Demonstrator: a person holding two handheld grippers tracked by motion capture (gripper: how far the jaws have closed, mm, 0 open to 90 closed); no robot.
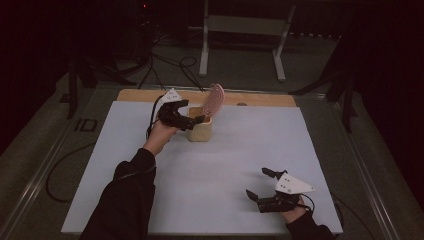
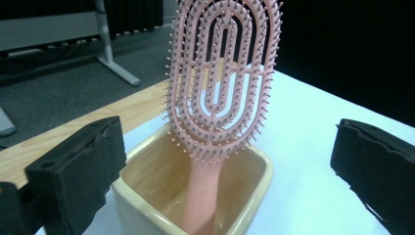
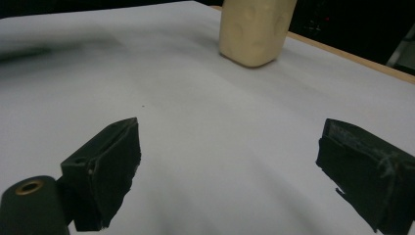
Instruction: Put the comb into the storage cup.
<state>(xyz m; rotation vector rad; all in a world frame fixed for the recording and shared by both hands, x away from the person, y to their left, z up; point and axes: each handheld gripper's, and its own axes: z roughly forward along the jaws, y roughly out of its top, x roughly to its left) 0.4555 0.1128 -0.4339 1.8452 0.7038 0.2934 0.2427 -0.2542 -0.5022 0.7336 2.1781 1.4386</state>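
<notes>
A pink hairbrush (image 1: 216, 99) (image 2: 222, 83) stands handle-down in a cream square cup (image 1: 200, 131) (image 2: 132, 205) near the far edge of the table. Its bristled head leans up and to the right above the rim. My left gripper (image 1: 192, 114) (image 2: 226, 156) is open just left of the cup, its jaws spread wide on either side of the brush without touching it. At the front right, my right gripper (image 1: 256, 182) (image 3: 227, 161) is open over the bare sheet with nothing between its jaws. In the right gripper view the cup (image 3: 254, 34) stands far ahead.
A white sheet (image 1: 225, 160) covers the tabletop, and a strip of bare wood (image 1: 140, 95) runs along the far edge. Behind the table stands a white metal frame (image 1: 245, 25), with dark cables (image 1: 170, 62) on the floor.
</notes>
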